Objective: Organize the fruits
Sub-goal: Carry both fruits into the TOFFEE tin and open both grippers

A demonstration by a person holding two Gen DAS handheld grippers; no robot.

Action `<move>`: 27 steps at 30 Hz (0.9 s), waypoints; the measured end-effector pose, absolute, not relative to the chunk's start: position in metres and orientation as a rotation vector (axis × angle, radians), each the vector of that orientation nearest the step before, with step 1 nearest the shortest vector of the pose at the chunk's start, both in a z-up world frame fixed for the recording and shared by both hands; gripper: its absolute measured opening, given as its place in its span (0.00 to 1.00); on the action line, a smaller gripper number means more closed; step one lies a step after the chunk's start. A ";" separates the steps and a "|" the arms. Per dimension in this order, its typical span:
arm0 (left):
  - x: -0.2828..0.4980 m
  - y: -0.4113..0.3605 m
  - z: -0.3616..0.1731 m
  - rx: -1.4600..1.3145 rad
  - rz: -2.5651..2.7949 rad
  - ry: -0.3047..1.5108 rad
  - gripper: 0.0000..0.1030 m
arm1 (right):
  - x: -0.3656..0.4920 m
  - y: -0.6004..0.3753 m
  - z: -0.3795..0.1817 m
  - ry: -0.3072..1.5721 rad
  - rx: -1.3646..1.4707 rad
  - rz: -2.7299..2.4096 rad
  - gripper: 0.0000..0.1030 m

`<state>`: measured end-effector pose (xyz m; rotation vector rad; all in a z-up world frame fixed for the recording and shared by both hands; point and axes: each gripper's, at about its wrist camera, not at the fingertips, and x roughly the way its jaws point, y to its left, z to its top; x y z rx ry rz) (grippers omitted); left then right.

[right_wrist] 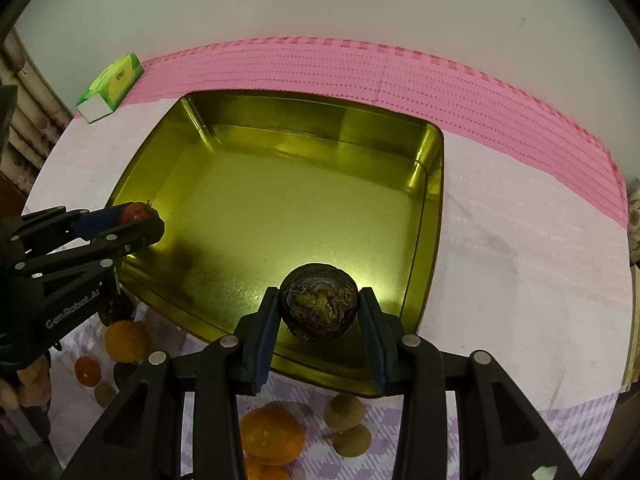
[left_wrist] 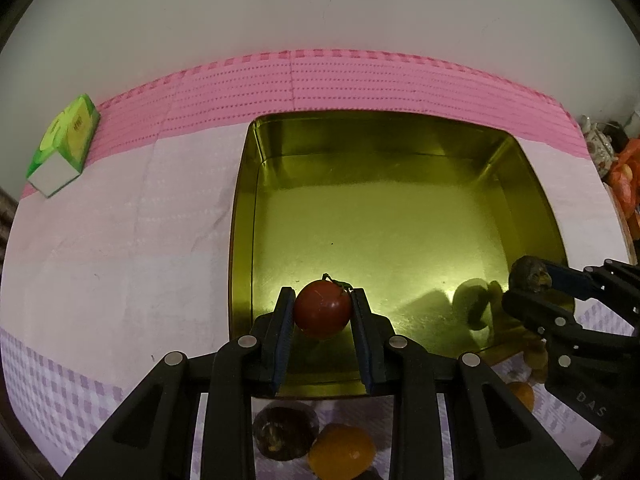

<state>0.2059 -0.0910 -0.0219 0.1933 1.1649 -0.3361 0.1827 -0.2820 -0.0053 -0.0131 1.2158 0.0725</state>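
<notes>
Left hand-held gripper [left_wrist: 323,308] pinching small red tomato [left_wrist: 322,309]; right hand-held gripper [right_wrist: 319,307] pinching dark wrinkled fruit [right_wrist: 319,300]; released this high over gold tin [right_wrist: 430,200], could roll, bounce, bruise

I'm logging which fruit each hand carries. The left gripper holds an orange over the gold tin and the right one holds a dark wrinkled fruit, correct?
Not quite. The left gripper holds a small red tomato, not an orange, as the left wrist view shows. The rest stands: it hangs over the gold tin, and the right gripper holds the dark wrinkled fruit.
</notes>
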 end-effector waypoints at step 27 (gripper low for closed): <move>0.206 -0.102 -0.044 0.228 -0.308 1.204 0.29 | 0.185 -0.283 -0.020 1.239 0.004 0.079 0.37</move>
